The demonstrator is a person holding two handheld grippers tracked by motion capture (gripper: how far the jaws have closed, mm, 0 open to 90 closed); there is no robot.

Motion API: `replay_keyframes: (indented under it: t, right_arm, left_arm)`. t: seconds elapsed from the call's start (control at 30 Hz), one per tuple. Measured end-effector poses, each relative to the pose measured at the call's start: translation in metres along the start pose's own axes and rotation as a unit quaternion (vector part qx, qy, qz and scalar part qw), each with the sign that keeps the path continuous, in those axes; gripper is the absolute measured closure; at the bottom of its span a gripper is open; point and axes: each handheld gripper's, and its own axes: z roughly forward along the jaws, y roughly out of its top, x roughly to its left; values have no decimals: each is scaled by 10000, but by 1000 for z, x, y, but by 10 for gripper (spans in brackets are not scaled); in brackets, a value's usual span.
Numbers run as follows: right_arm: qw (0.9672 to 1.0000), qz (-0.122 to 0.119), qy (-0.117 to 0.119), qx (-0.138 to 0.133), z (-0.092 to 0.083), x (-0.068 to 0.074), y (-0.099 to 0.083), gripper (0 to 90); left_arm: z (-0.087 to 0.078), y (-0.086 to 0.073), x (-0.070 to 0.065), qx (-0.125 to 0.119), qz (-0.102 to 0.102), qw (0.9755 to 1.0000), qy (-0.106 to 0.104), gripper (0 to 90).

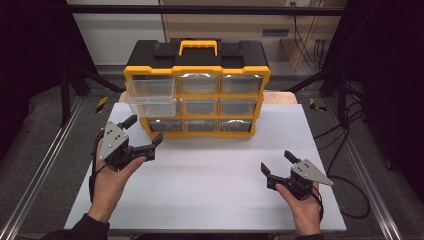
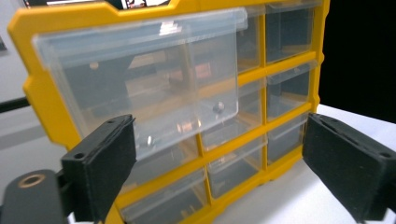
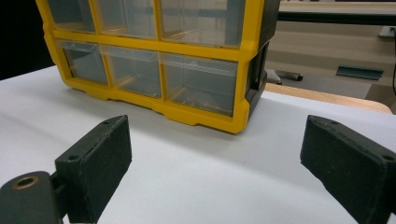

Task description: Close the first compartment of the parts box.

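Observation:
A yellow and black drawer cabinet [image 1: 197, 70] with clear drawers stands at the back middle of the white table [image 1: 210, 170]. Its top left drawer [image 1: 150, 97] is pulled out toward me. My left gripper [image 1: 145, 130] hangs open just in front of the cabinet's lower left corner, below that drawer, with nothing between its jaws. In the left gripper view the pulled-out drawer [image 2: 140, 79] looms close above the open gripper [image 2: 219, 168], and a small metal part [image 2: 217, 107] glints inside it. My right gripper [image 1: 276, 161] is open over the table at the front right, facing the cabinet's [image 3: 243, 93] right end; its gripper [image 3: 215, 163] is empty.
The cabinet has a yellow carry handle [image 1: 198, 46] on its black lid. Black frame posts [image 1: 65, 75] flank the table, and cables [image 1: 345, 165] trail on the floor at the right. A wooden edge [image 3: 327, 98] shows behind the white tabletop.

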Motion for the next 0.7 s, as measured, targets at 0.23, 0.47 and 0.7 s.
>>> replay_keyframes:
  t: [0.23, 0.47, 0.7]
  right_arm:
    - [10000, 7, 0, -32, 0, 0, 0, 88]
    - [10000, 37, -1, -54, 0, 0, 0, 89]
    - [10000, 28, -1, -83, 0, 0, 1, 92]
  left_arm:
    - [5, 6, -1, -12, 13, 9995, 303, 270]
    - [8, 8, -1, -18, -208, 9980, 592, 518]
    - [11, 9, 0, 42, -410, 9967, 701, 707]
